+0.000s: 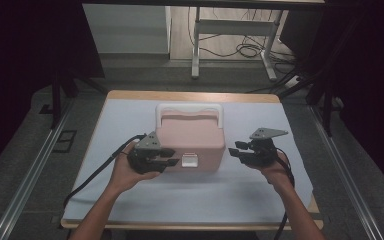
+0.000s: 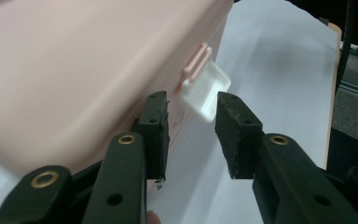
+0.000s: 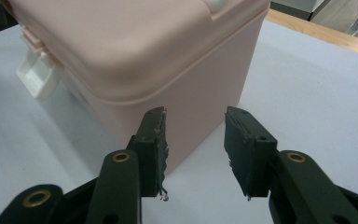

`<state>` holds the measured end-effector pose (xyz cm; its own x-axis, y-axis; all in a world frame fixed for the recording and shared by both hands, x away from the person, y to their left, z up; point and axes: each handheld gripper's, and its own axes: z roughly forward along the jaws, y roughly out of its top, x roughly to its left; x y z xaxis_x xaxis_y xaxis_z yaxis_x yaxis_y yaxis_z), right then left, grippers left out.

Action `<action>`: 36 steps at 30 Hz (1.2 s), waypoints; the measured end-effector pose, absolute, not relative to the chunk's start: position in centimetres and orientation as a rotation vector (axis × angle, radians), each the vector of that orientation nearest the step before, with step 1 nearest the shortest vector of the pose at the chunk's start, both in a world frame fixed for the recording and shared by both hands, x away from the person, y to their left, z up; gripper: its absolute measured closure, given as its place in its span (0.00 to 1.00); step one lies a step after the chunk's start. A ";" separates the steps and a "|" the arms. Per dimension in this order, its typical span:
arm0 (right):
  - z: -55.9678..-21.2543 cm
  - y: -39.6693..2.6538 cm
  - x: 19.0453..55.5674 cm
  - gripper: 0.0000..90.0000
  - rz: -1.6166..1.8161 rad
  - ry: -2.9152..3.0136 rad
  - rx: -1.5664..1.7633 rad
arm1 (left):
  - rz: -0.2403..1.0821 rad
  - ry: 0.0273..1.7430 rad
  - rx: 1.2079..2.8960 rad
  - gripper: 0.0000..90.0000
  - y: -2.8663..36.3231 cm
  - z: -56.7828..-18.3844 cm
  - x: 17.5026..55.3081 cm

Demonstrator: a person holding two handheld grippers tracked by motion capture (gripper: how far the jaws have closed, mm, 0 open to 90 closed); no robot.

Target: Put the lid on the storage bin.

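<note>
Flanking a pink box (image 1: 190, 137) at frame centre: left gripper (image 1: 169, 157), lower left, jaws apart by the white latch (image 2: 204, 93) (untouched); right gripper (image 1: 239, 148), lower right, jaws apart, empty. Beyond: white handle (image 1: 189, 109), table (image 1: 260, 187).

We see the table (image 1: 280, 125) evenly lit from above while the room around it sinks into near black. The box (image 1: 190, 142) casts soft shadows. Close up, its wall blurs; no glare, slight grain throughout.
</note>
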<state>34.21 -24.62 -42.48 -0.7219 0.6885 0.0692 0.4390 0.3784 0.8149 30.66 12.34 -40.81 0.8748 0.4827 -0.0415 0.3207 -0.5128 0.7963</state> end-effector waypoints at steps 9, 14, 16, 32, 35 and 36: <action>-44.1 -25.7 33.6 0.60 1.270 2.354 1.001 | 0.259 0.661 2.102 0.66 15.4 -42.0 29.7; -45.4 -26.6 33.1 0.58 1.265 2.343 1.016 | 0.267 0.728 2.069 0.64 17.0 -43.4 29.2; -46.0 -27.0 33.0 0.57 1.253 2.342 1.031 | 0.266 0.753 2.060 0.63 17.6 -44.0 29.1; -49.6 -29.0 32.1 0.54 1.250 2.306 1.106 | 0.264 0.888 2.005 0.60 20.0 -47.5 29.1; -49.6 -28.9 32.0 0.54 1.241 2.307 1.098 | 0.273 0.890 2.005 0.60 19.9 -47.6 29.1; -49.6 -28.9 31.9 0.54 1.237 2.305 1.093 | 0.279 0.892 2.002 0.59 20.0 -47.6 29.0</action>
